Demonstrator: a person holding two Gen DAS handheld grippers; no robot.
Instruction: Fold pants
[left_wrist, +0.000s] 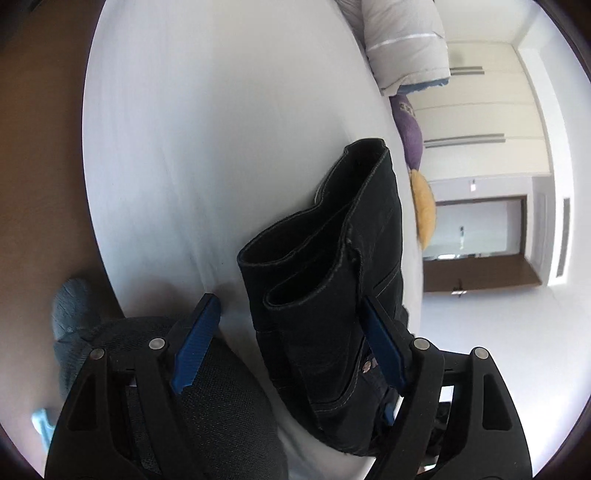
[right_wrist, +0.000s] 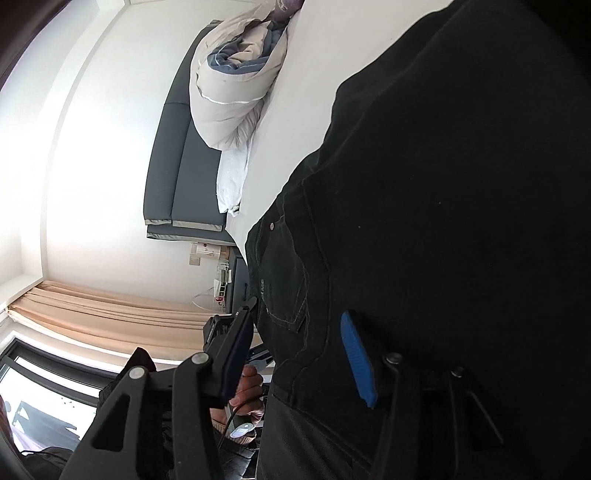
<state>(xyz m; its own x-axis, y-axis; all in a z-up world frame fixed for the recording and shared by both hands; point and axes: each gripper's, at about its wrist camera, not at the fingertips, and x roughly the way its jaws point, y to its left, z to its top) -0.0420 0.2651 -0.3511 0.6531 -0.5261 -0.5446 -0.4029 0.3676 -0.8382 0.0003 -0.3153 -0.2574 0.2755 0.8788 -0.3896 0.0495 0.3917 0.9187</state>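
The black denim pants (left_wrist: 325, 280), stitched in pale thread, are seen lying on the white-sheeted bed (left_wrist: 207, 147), already doubled into a thick bundle. In the left wrist view the bundle's long axis runs from the near bed edge away toward the far side of the bed, with two open leg hems stacked at the far end and pointing away from the camera, and the riveted pocket end nearest.

The left gripper (left_wrist: 291, 343) is seen with its jaws apart, straddling the near end of the bundle. The right-hand blue pad (left_wrist: 384, 350) is at the cloth's edge, the other blue pad stands clear of it over a dark mesh-textured surface (left_wrist: 214, 398), so no clamp is judged there.

In the right wrist view the pants (right_wrist: 443, 221) fill the right half of the picture. The right gripper (right_wrist: 299, 347) has the pocket panel between its jaws, which are partly apart. Whether the pads actually press the denim cannot be told; a gap seems left at the dark side.

The coming move is judged to turn on the bundle lying straight ahead of both grippers, each at the waist end, so both are about equally near. A further fold would probably go along the long axis, waist toward hems.

A rolled pale duvet (right_wrist: 236, 92) lies well apart at the bed's head.
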